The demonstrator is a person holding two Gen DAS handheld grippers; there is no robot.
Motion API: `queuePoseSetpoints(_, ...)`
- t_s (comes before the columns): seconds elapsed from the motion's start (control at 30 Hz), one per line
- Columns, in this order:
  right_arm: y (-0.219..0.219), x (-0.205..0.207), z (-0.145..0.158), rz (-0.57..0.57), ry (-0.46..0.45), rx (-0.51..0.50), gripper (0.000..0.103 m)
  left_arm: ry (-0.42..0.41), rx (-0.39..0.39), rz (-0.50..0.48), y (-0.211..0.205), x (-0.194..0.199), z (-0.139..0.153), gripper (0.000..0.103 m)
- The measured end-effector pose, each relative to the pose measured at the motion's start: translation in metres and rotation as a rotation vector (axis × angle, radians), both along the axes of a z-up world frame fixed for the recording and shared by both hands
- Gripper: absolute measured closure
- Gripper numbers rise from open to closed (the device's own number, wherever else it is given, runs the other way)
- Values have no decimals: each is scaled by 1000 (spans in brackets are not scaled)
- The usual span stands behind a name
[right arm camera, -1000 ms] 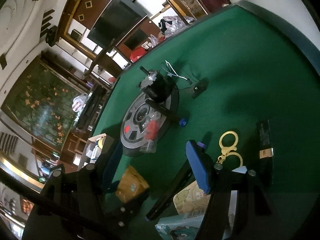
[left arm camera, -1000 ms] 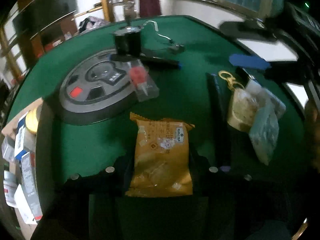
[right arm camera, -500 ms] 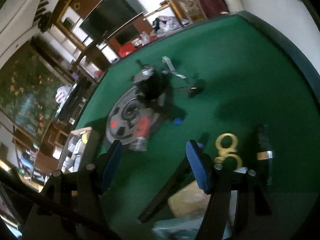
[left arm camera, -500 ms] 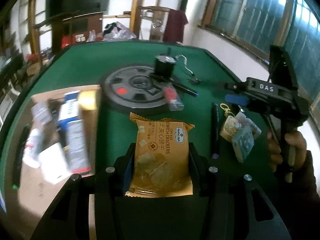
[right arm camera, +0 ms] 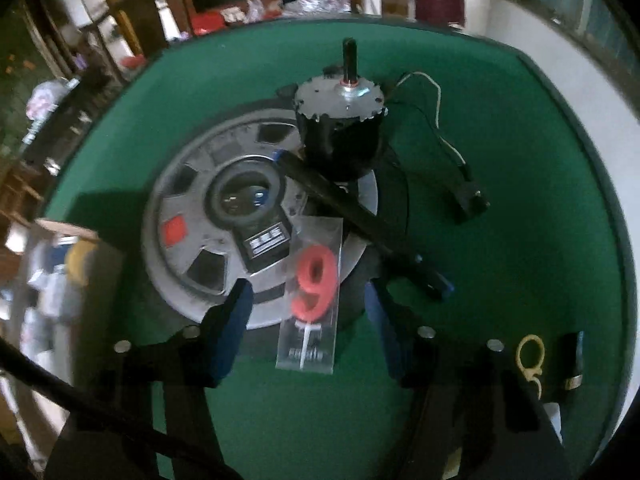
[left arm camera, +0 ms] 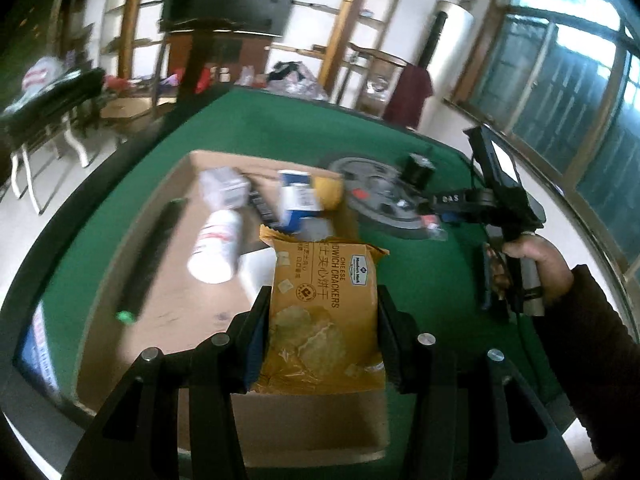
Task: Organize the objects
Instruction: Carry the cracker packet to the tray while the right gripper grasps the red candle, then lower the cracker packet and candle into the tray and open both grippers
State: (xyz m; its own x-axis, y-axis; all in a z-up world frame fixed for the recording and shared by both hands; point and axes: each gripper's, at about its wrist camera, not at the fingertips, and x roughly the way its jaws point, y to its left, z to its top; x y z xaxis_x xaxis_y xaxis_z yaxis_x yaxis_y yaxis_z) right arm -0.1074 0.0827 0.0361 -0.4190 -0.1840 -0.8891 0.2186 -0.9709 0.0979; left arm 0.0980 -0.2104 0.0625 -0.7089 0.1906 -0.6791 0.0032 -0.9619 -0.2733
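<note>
One open cardboard box (left arm camera: pixel 132 364) is seen on the green worktop (left arm camera: pixel 256 128), at the left of the left wrist view. Lying inside it are one long black bar with a green tip (left arm camera: pixel 148 264), one white bottle on its side (left arm camera: pixel 216 248), one pale blurred packet (left arm camera: pixel 222 188), one blue-and-white carton (left arm camera: pixel 296 200) and one yellow item (left arm camera: pixel 330 190); a dark item between carton and bottle cannot be identified. The box's near edge is cut off by the gripper body.

One orange cheese cracker packet (left arm camera: pixel 320 316) is pinched by the left hand-held gripper (left arm camera: pixel 320 344) and held above the box's right part.

Further right, one grey weight plate (right arm camera: pixel 224 216) lies flat on the worktop, with one black motor with a shaft (right arm camera: pixel 340 124) standing at its far right edge, thin wires (right arm camera: pixel 436 120) trailing to a small black block (right arm camera: pixel 468 200). One black rod with blue ends (right arm camera: pixel 360 220) lies across the plate.

One clear pack with a red "9" candle (right arm camera: pixel 314 292) lies half on the plate's near rim, between the fingers of the right hand-held gripper (right arm camera: pixel 308 328); the jaws have just been closing, and a gap remains on both sides, so nothing is gripped yet. A hand (left arm camera: pixel 536 256) holds that gripper's handle.

At far right, one yellow ring clasp (right arm camera: pixel 530 356) and one dark item (right arm camera: pixel 574 360) are partly cut off.
</note>
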Motion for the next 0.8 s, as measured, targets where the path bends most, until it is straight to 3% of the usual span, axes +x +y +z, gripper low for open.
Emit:
queuePoseSetpoints(0.13, -8, 0, -9, -20, 35, 79, 62, -8, 19, 41, -25, 7, -8, 60)
queuePoseSetpoints(0.2, -8, 2, -9, -21, 40, 76, 78, -7, 21, 57, -34, 10, -11, 60)
queuePoseSetpoints(0.3, -5, 12, -10, -19, 47, 50, 79, -8, 34, 74, -43, 14, -13, 60)
queuePoseSetpoints(0.4, -1, 26, -6, -13, 48, -8, 79, -4, 36, 93, -49, 16, -13, 60)
queuePoseSetpoints(0.57, 15, 57, 23, 26, 60, -201, 78, -20, 37, 125, -57, 17, -13, 60)
queuePoseSetpoints(0.8, -5, 101, 64, 177, 65, -404, 78, -73, -12, 162, -70, -2, -17, 60)
